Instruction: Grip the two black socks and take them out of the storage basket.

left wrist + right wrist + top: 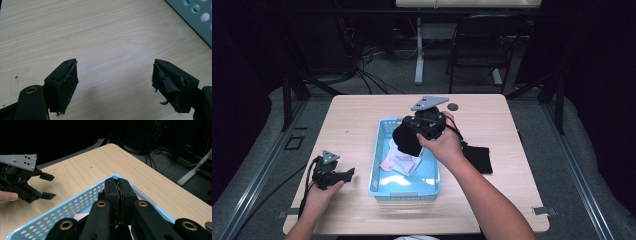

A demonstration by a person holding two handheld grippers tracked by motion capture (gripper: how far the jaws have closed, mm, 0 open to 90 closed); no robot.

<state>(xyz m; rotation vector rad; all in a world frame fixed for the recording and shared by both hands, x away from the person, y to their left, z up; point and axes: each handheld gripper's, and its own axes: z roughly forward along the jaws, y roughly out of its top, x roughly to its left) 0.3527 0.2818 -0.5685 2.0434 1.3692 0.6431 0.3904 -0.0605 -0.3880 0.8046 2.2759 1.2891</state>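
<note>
A light blue perforated basket (377,150) (82,200) stands mid-table with a white and pink cloth (402,162) lying in it. My right gripper (400,134) (118,181) hangs above the basket's far half, its jaws pressed flat together with only frayed pad edges between them. A dark mass under it in the high view cannot be told apart from the gripper. My left gripper (349,174) (115,77) (51,186) rests low over bare wood left of the basket, open, nothing between its pads.
A black cloth (478,159) lies on the table right of the basket, beside the right forearm. A small dark round object (453,106) sits near the far edge. The basket's wall (195,20) is close to the left gripper. A chair (484,45) stands beyond the table.
</note>
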